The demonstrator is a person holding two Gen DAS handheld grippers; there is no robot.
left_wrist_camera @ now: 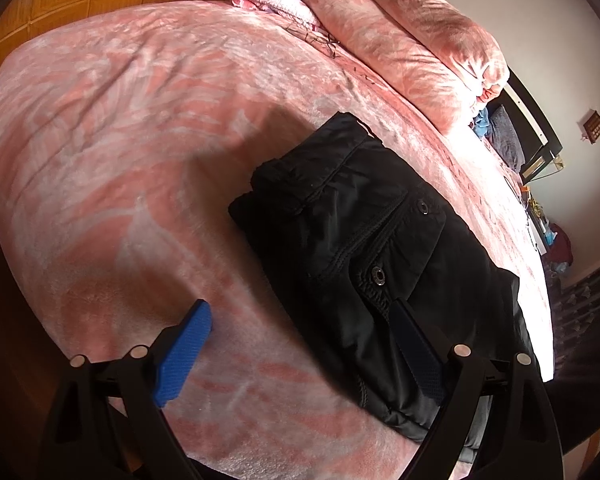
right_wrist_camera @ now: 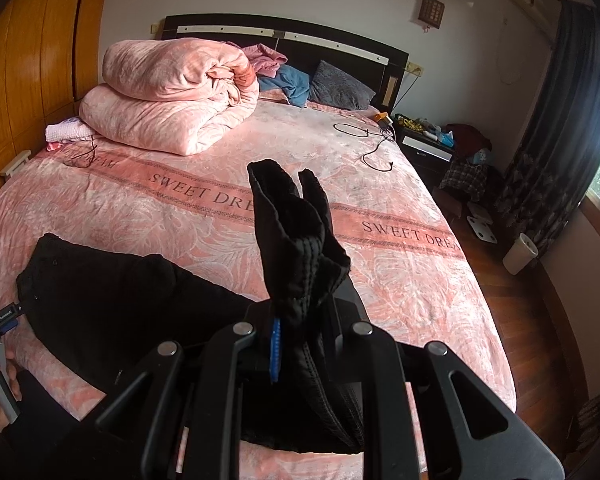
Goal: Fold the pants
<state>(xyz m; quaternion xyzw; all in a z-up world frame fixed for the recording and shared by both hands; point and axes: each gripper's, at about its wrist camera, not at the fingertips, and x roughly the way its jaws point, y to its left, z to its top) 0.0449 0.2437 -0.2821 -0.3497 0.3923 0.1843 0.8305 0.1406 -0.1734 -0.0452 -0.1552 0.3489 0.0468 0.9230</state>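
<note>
Black pants (left_wrist_camera: 360, 248) lie partly folded on the pink bedspread (left_wrist_camera: 120, 128), pocket buttons facing up. My left gripper (left_wrist_camera: 300, 344) is open, its blue fingers (left_wrist_camera: 184, 354) spread just above the pants' near edge, one over the bedspread and one over the fabric. In the right wrist view my right gripper (right_wrist_camera: 300, 344) is shut on the pants' leg ends (right_wrist_camera: 296, 236) and holds them raised above the bed. The rest of the pants (right_wrist_camera: 120, 304) lies flat at the lower left.
A rolled pink quilt (right_wrist_camera: 172, 92), pillows (right_wrist_camera: 340, 84) and a cable (right_wrist_camera: 364, 140) lie toward the dark headboard (right_wrist_camera: 284, 32). A wooden wardrobe (right_wrist_camera: 32, 60) stands left of the bed. A nightstand (right_wrist_camera: 428, 140), a bin (right_wrist_camera: 520, 254) and wood floor are on the right.
</note>
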